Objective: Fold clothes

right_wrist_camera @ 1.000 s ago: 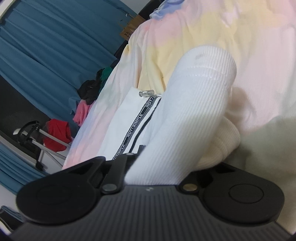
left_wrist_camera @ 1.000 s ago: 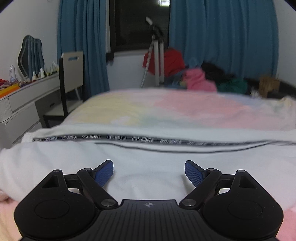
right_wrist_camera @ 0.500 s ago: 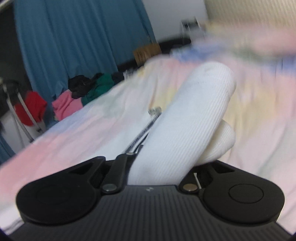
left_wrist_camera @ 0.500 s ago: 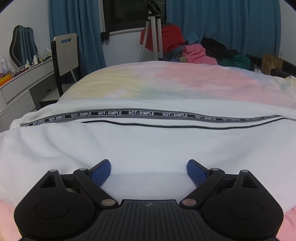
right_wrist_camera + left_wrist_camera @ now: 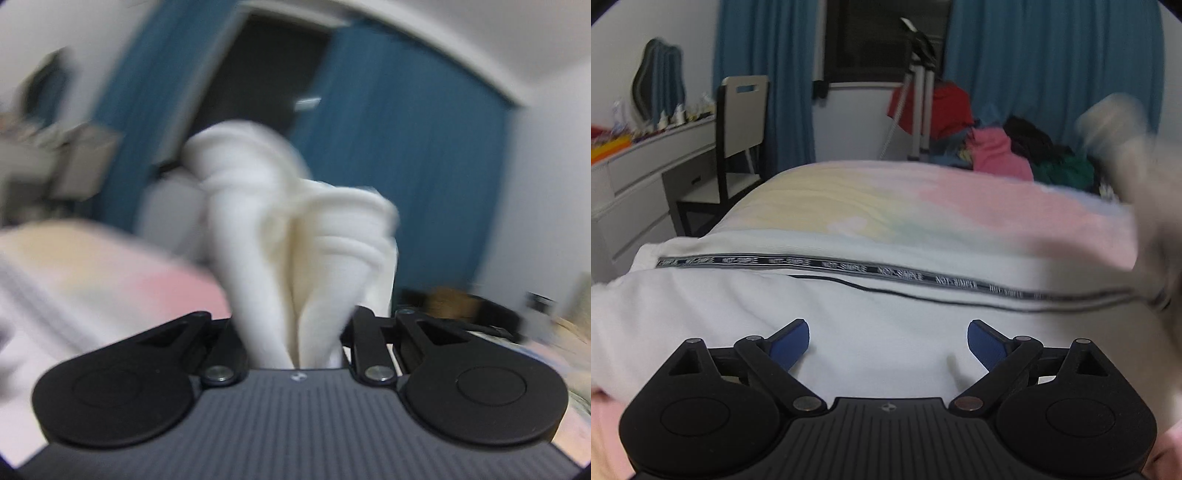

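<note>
In the left wrist view, the left gripper (image 5: 888, 341) has its two blue-padded fingers (image 5: 790, 341) spread wide apart with nothing between them. Directly ahead of and beneath the fingers lies the white garment (image 5: 849, 321), spread flat across the bed (image 5: 923, 199), which is covered in a pastel pink, yellow and green sheet. A black tape with lettering (image 5: 886, 273) runs across the garment from left to right, just beyond the fingertips, with a thin dark line beside it. Far ahead stand blue curtains (image 5: 1052, 66), a tripod (image 5: 919, 92) and a heap of red, pink, green and black clothes (image 5: 1015, 147). Off to the left are a chair (image 5: 738, 122) and a white dresser (image 5: 646, 166). At the right edge a blurred pale shape rises from the garment.

In the right wrist view, heavily blurred, the right gripper (image 5: 291, 332) is clamped on a bunched fold of the white garment (image 5: 295, 229), which stands up ahead of the tool in creased ridges. The fingertips are hidden by cloth. The bed (image 5: 110, 273) shows low on the left, blue curtains (image 5: 388, 147) behind.
</note>
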`<act>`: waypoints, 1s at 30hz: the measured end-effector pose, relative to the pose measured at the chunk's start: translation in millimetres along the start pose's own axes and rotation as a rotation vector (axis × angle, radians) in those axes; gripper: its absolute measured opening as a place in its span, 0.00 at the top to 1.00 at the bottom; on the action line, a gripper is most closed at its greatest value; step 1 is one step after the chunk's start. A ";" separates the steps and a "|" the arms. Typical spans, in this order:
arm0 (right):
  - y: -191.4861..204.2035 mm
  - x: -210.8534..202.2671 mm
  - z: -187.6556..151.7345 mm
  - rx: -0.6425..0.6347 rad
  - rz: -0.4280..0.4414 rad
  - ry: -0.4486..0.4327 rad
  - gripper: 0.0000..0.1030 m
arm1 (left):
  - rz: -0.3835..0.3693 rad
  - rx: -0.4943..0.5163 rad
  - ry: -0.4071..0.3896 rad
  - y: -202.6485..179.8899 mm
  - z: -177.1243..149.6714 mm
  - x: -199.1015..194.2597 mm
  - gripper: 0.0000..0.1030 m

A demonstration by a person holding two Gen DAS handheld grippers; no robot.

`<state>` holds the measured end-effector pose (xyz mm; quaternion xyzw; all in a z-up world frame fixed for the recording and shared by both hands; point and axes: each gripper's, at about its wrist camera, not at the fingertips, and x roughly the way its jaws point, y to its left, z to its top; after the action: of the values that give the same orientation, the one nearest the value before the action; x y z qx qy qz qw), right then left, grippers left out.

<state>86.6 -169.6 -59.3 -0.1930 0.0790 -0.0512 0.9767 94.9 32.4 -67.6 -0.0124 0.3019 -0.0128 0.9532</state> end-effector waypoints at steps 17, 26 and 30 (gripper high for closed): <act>79.1 -18.2 -25.1 -0.194 0.281 0.144 0.82 | -0.088 -0.141 -0.053 18.6 9.3 -19.8 0.08; 31.1 -11.8 13.7 0.164 0.503 0.355 0.41 | -0.157 -0.185 -0.086 26.6 7.1 -29.1 0.08; -10.5 -38.2 24.4 0.405 0.620 0.359 0.36 | -0.206 -0.211 -0.101 28.9 5.4 -43.1 0.08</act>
<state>52.6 -165.3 -27.8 0.0479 0.2911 0.1980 0.9347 63.3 62.7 -39.2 -0.1442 0.2504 -0.0780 0.9542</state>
